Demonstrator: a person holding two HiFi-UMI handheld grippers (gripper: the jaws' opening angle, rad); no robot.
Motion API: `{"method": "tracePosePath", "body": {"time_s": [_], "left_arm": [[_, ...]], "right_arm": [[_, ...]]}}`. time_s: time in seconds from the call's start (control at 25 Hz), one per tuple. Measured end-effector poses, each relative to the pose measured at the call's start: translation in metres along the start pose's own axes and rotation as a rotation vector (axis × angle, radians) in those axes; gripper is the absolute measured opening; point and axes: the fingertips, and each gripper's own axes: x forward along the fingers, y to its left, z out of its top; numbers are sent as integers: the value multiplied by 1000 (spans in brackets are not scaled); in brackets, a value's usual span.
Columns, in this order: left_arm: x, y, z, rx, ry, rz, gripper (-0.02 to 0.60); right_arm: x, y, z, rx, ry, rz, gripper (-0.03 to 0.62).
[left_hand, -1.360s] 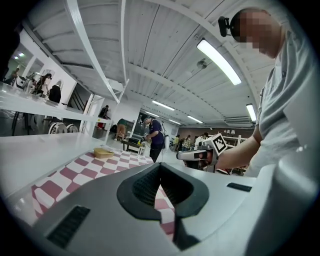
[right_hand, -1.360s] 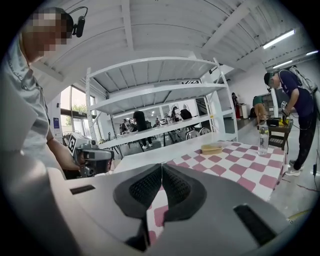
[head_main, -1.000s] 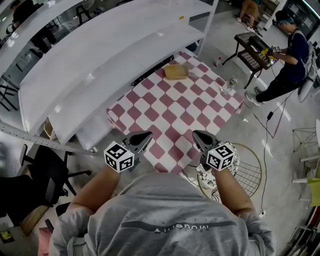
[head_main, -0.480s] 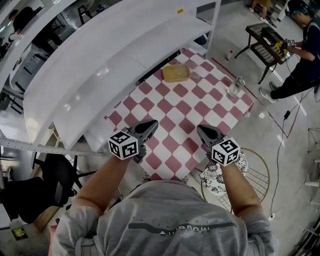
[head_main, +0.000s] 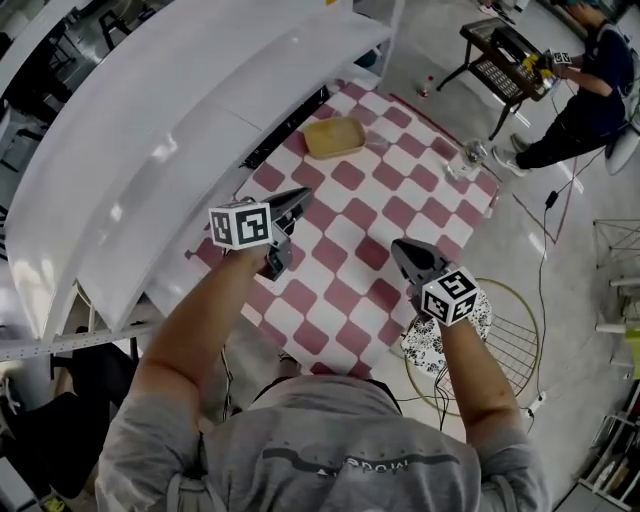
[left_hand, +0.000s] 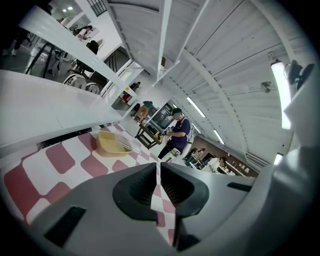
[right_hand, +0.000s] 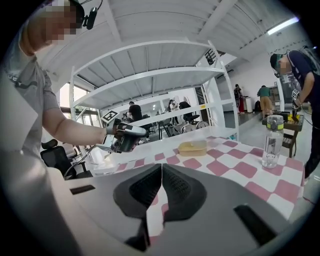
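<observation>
Both grippers hang above a table with a red and white checked cloth (head_main: 400, 215). My left gripper (head_main: 298, 198) is shut and empty, reaching out over the cloth's left part. A shallow yellow container (head_main: 334, 137) lies beyond it at the far side; it also shows in the left gripper view (left_hand: 111, 144) and the right gripper view (right_hand: 193, 147). My right gripper (head_main: 398, 247) is shut and empty, near the cloth's near right edge. A clear plastic bottle (head_main: 468, 157) stands at the far right corner, also seen as the bottle (right_hand: 271, 142). The left gripper (right_hand: 126, 137) appears in the right gripper view.
A white shelf unit (head_main: 150, 130) runs along the table's left side. A round wire-frame stool with a patterned cloth (head_main: 505, 335) stands on the floor to the right. A person in a dark top (head_main: 590, 80) works at a small black table (head_main: 505, 48) at the upper right.
My left gripper has moved forward over the checked cloth towards the yellow container. The right gripper has stayed near the table's near edge. Both stay shut.
</observation>
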Motion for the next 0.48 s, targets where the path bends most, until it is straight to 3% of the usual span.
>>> {"method": "tracePosePath", "body": {"time_s": [0.2, 0.32, 0.48], "left_arm": [[38, 30, 18, -19, 43, 26, 25], [58, 42, 32, -9, 56, 41, 96], [83, 60, 46, 23, 67, 67, 128]], "right_arm": [[26, -25, 8, -13, -10, -3, 26], [44, -40, 16, -37, -12, 0, 26], [66, -62, 25, -52, -21, 1, 26]]}}
